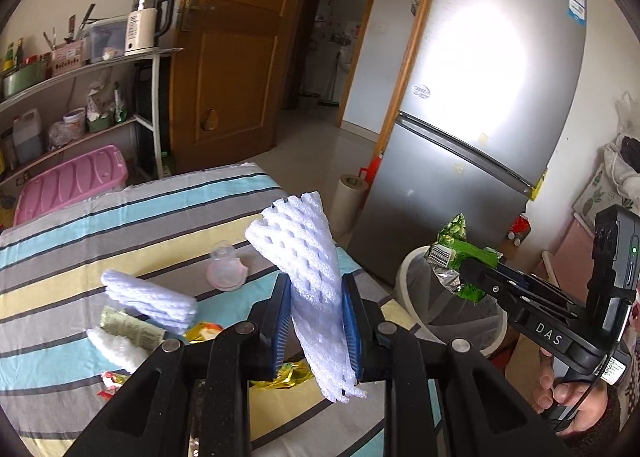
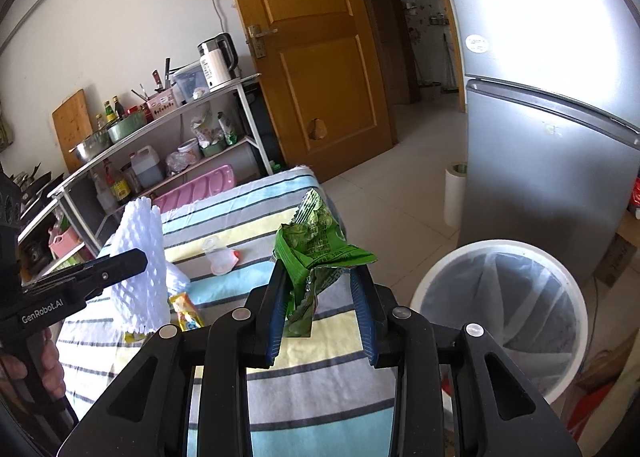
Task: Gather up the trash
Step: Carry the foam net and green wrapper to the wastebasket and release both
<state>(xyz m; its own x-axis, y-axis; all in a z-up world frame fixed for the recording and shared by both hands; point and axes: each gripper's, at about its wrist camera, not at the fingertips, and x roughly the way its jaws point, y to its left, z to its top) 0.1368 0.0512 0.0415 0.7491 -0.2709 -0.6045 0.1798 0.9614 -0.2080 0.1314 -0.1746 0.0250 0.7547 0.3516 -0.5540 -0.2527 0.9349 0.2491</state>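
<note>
A: Where's the trash rn?

B: 2 pieces are up in the air. The left tongs [image 1: 316, 321] are clamped on a white foam net [image 1: 304, 265], pinched low so most of it sticks up above the pads. The right tongs [image 2: 320, 309] are clenched on a crumpled green wrapper [image 2: 316, 253], w/ its top flaring above the pads.

A: Why held like that?

B: Prob carry grips: soft, light stuff, so a squeeze mid-body keeps it from slipping on the way to the white bin [image 2: 500, 253], which stands on the floor just beside the desk [image 1: 60, 337], next to the fridge [image 1: 480, 117].

A: Pose?

B: Both tongs tilt down and forward. In the left view the right tongs hold the wrapper over the bin rim; the left ones are over the desk edge. A hand [image 1: 576, 393] wraps each grip.

A: Anything left?

B: Yes: more foam pieces [image 1: 152, 301], a small plastic cup [image 1: 226, 269] and some wrappers [image 2: 186, 311] lie on the striped cloth.
</note>
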